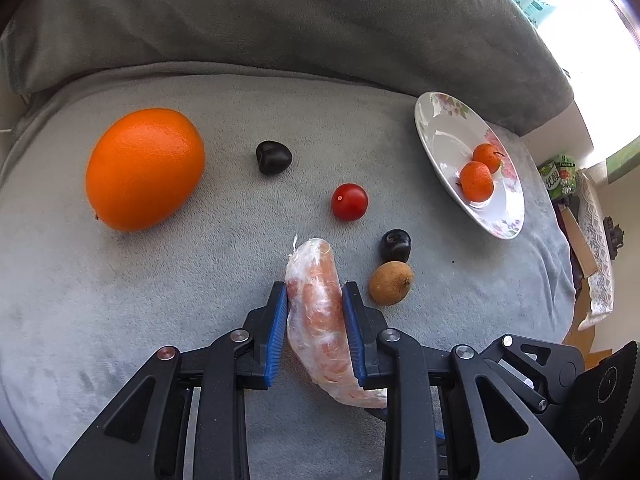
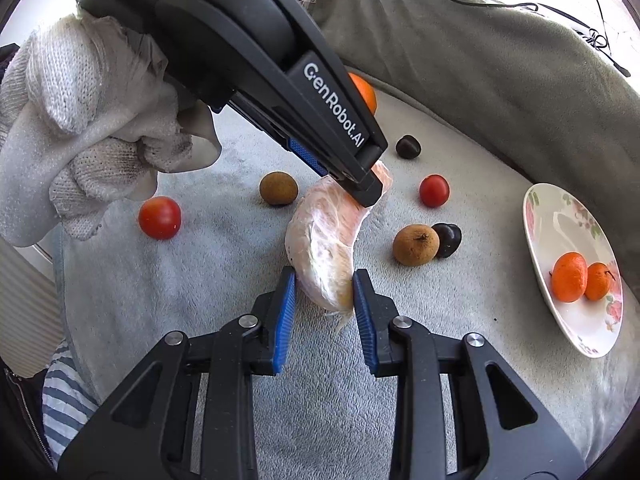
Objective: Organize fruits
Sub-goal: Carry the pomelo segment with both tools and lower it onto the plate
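- Pinching one peeled citrus segment (image 1: 316, 312) from both ends, left gripper (image 1: 315, 330) and right gripper (image 2: 324, 312), above grey blanket (image 1: 160, 280).
- Judged soft, light, tearable; squeezed gently at thick middle.

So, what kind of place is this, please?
Probably a home living room: the fruit lies on a grey fleece cover over a sofa-like seat with a back cushion, and a floral plate sits on it.

Two mandarins (image 2: 580, 278) on plate (image 2: 560, 216), right; plum (image 2: 447, 239) touching, perhaps, longan (image 2: 416, 245).
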Motion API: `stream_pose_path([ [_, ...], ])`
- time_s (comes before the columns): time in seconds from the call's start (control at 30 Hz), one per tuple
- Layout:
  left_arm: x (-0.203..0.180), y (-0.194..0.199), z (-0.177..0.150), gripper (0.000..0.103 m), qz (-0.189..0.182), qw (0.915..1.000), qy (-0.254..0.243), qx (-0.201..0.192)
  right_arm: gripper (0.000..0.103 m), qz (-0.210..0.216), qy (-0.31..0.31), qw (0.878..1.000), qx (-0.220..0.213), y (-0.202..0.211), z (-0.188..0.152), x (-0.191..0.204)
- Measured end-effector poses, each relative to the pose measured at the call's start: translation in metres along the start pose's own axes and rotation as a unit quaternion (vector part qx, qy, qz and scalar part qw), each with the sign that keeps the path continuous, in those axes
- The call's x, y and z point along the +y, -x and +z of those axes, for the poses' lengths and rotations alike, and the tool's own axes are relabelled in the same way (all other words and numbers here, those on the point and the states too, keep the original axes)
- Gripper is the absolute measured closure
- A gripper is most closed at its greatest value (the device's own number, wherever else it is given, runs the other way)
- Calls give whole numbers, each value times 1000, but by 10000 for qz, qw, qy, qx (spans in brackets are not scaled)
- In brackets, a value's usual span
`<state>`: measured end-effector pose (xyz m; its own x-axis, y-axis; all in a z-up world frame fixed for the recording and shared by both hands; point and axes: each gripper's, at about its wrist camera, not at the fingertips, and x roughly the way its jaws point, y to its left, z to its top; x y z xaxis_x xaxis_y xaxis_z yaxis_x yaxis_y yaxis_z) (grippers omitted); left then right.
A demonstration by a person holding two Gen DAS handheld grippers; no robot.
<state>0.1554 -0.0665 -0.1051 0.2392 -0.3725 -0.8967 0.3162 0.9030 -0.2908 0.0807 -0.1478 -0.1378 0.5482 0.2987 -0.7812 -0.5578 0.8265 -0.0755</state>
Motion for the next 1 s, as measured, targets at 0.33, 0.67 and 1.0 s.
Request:
stream_pose_path([
  [0.33, -18, 10, 16, 77, -126, 9997, -129, -175, 73, -212, -70, 9995, -227, 25, -6, -8],
  [0.67, -56, 5, 44, 77, -188, 9985, -452, -230, 73, -440, -286, 9980, -364, 48, -9, -28],
  [1.0, -87, -12, 78, 77, -310, 9967, -726, -208, 73, -627, -596, 9953, -430, 64, -15, -68],
])
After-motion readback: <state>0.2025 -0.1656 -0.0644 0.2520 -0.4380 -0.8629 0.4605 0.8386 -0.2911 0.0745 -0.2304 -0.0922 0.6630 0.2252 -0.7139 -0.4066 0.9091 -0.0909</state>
